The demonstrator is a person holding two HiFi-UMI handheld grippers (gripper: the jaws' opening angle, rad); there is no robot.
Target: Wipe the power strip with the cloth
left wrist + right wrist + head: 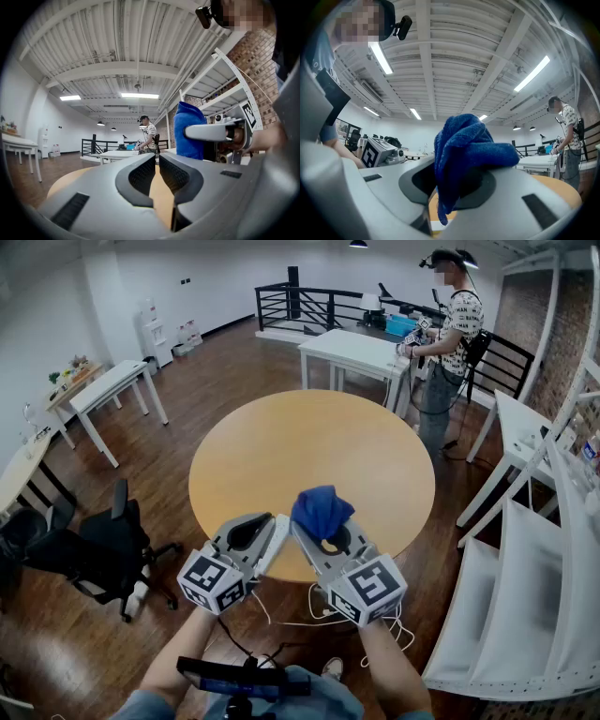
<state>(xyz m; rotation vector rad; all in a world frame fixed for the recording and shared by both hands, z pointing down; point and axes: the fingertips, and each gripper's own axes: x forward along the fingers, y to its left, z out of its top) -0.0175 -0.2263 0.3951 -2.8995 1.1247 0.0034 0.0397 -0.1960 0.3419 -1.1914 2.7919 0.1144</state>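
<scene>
Head view: the right claw clamps a bunched, deep-blue fuzzy cloth over the round desk; the left claw is nearly closed, empty.

Left claw shut, right claw tight on cloth.

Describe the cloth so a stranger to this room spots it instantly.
Find the round wooden table mid-room. At its near edge, the cloth is the bunched dark blue wad pinched in the right claw. The left claw beside it is shut and empty.
</scene>
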